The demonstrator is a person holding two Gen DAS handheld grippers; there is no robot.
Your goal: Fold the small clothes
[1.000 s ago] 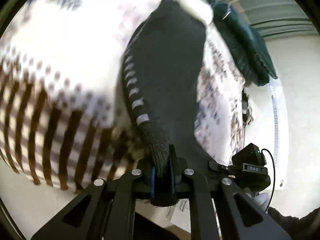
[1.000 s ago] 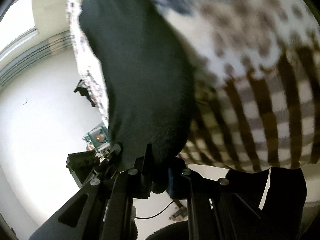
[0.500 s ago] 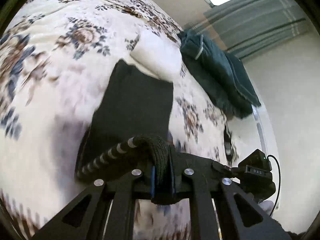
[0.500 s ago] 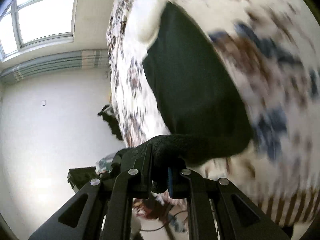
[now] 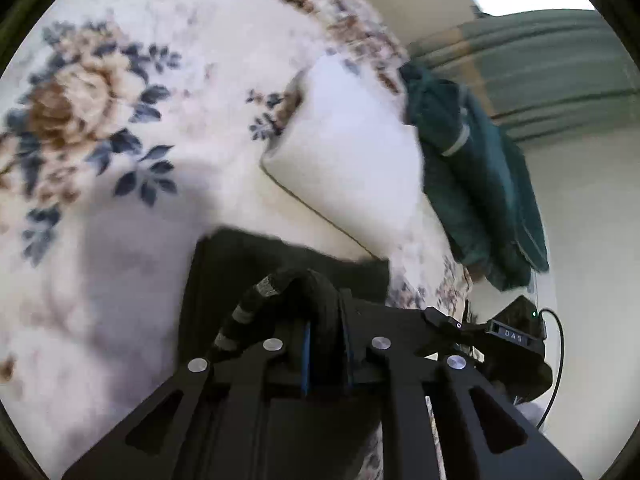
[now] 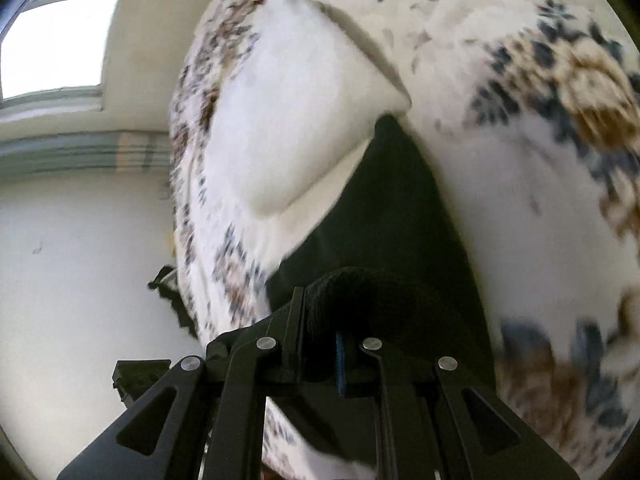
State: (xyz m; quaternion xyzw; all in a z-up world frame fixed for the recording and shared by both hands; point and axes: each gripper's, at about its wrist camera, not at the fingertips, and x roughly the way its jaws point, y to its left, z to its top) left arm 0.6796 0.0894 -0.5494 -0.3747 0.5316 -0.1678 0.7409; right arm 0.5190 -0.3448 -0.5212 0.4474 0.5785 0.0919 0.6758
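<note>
A small black knitted garment (image 5: 248, 264) lies on a floral bedspread (image 5: 120, 120). My left gripper (image 5: 325, 332) is shut on its ribbed edge, which has grey stripes, and holds that edge doubled over the rest of the cloth. In the right wrist view my right gripper (image 6: 318, 340) is shut on the other corner of the same black garment (image 6: 384, 216), also carried forward over the flat part. The far edge of the garment touches a folded white cloth (image 5: 352, 160).
The white folded cloth also shows in the right wrist view (image 6: 280, 120). A dark green garment (image 5: 480, 184) hangs over the bed's far edge. Beyond the bed are a white wall (image 6: 80, 260), grey-green curtains (image 5: 540, 60) and a window (image 6: 52, 40).
Both grippers have carried the held edge of the black garment forward over its flat part, toward the white cloth. The striped border of the bedspread has left both views.
</note>
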